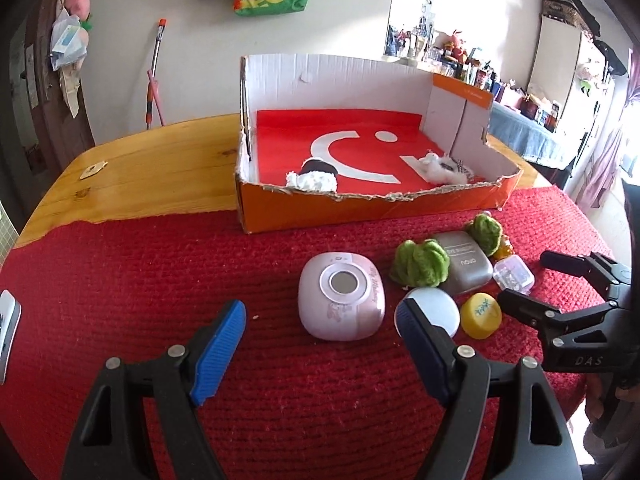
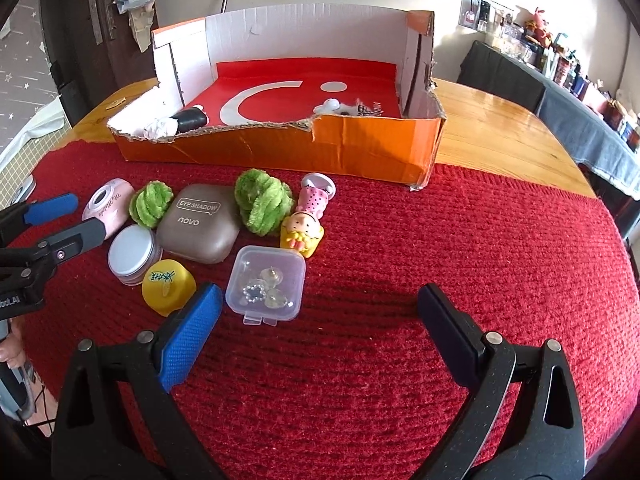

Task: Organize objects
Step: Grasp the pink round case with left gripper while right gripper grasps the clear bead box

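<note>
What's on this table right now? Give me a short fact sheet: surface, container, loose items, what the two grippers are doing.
surface: red knitted mat on a wooden table
container: orange cardboard box, low torn front wall, some small items already inside
loose items: pink speaker, brown eyeshadow case, two green yarn balls, white round tin, yellow cap, clear plastic box, doll figurine
left gripper: open, in front of the pink speaker
right gripper: open, holding nothing

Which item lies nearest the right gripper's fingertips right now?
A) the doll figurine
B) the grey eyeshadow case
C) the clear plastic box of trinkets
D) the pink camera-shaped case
C: in the right wrist view the clear plastic box lies just ahead of the open right gripper, beside its left fingertip, closer than anything else on the red mat.
</note>
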A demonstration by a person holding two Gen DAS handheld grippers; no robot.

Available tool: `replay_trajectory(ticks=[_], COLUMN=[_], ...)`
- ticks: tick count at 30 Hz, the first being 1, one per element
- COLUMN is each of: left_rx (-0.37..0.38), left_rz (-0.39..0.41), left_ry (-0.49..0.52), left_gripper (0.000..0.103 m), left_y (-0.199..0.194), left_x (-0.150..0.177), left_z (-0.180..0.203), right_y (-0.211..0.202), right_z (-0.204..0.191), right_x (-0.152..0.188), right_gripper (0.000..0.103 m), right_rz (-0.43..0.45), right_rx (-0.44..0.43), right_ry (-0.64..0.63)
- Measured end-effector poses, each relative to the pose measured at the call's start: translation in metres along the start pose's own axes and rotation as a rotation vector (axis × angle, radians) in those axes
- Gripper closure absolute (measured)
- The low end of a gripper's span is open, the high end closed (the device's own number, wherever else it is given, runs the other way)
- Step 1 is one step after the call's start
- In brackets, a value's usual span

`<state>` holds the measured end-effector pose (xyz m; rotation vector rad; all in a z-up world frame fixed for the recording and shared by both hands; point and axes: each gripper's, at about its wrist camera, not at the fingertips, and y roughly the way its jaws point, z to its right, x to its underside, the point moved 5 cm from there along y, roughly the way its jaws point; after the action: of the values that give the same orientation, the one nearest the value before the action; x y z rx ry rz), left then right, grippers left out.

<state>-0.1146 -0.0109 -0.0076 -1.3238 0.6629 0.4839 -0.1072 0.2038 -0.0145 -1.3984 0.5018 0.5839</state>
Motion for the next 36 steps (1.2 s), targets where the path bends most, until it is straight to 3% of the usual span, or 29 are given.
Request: replay_trajectory(ticks=[6, 12, 14, 15, 19, 27, 36], left_rx=[0.027, 0.047, 0.071, 0.083, 0.09, 0.094, 0.091], left_rz=[-0.038, -0.032, -0.029, -0.028, -0.015, 0.025, 0.067], left_ry=[-0.019, -0.007, 0.0, 0.002, 0.007, 0.001, 0.016], left_gripper=[0.03, 0.038, 0.047, 0.052, 0.053, 0.053, 0.053], left_y=[0.012, 0.015, 0.015, 0.015, 0.014, -0.003, -0.022], left_x=[-0.001, -0.004, -0.003, -0.003, -0.003, -0.003, -0.007], left_z=[-0.003, -0.001, 0.002, 0.004, 0.006, 0.01, 0.016], right_y=[0.001, -0.001, -0.003, -0.004, -0.007, -0.015, -0.03], right_z=[-0.004, -0.007, -0.008, -0.008, -0.01, -0.007, -0.009], right_x=[-0.002, -0.003, -0.003, -0.002, 0.0, 0.001, -0.005], right_gripper=[0.01, 0.026, 0.04, 0.042, 0.065, 0.065, 0.065], right_rz=[0.003, 0.025, 0.04, 0.047, 0.066, 0.071, 0.107], right_rx=[-0.001, -0.009, -0.016, -0.019, -0.025, -0.082, -0.089], right_ry=[-0.008, -0.018, -0.015, -0.009, -0.02, 0.002, -0.007])
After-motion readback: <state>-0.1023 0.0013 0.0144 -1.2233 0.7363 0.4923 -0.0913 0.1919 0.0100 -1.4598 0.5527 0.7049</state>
